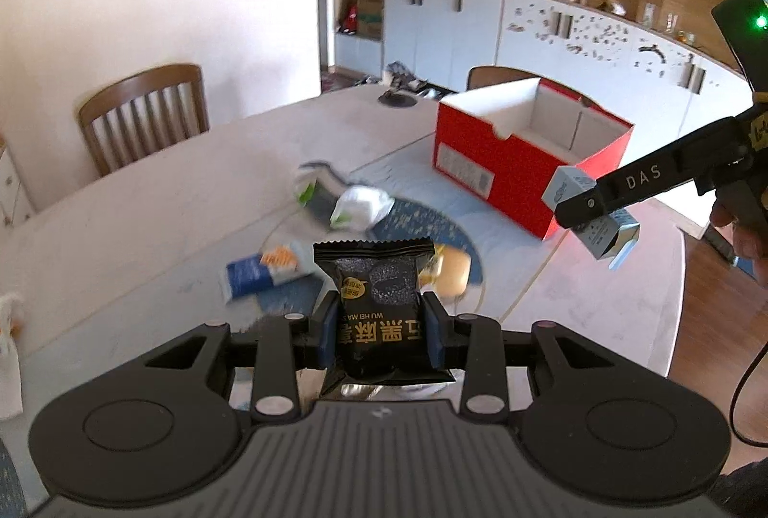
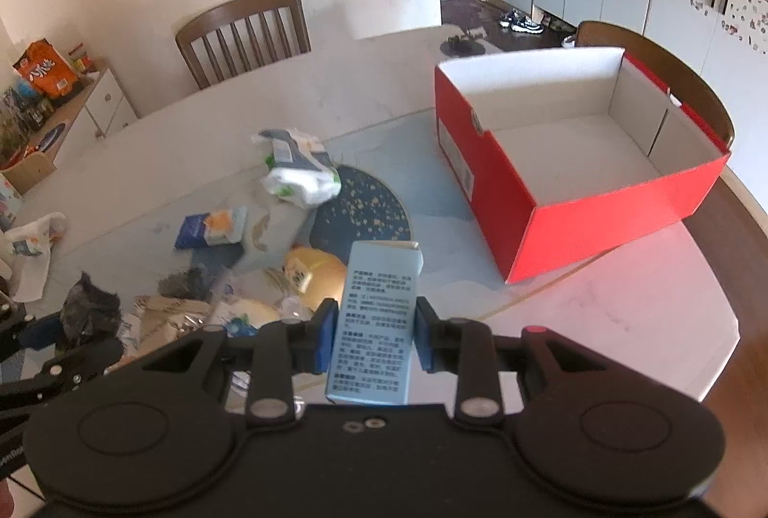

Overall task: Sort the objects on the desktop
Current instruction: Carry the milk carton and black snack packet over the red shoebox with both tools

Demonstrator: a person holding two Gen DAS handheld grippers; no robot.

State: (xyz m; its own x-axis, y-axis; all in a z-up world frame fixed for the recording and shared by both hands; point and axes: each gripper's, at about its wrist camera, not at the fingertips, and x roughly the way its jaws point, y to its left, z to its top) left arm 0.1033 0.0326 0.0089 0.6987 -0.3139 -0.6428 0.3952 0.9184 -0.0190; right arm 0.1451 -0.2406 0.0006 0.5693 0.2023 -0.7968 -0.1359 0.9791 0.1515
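My left gripper (image 1: 379, 326) is shut on a black snack packet (image 1: 379, 302) with Chinese lettering and holds it above the table. My right gripper (image 2: 374, 333) is shut on a pale blue carton (image 2: 377, 326) with printed text; in the left wrist view the same gripper (image 1: 583, 206) and carton (image 1: 597, 225) hang in the air just right of the open red box (image 1: 518, 177). The red box (image 2: 600, 210) is white inside and looks empty. Loose packets lie on the table: a white-green bag (image 2: 300, 174), a blue-orange pack (image 2: 211, 230), a yellow packet (image 2: 312, 271).
The round pale table (image 2: 365, 86) carries a dark blue mat (image 2: 365, 210). Wooden chairs (image 2: 242, 33) stand at the far side and behind the box. A small dark object (image 2: 461, 45) sits near the far edge. Cabinets line the back right wall.
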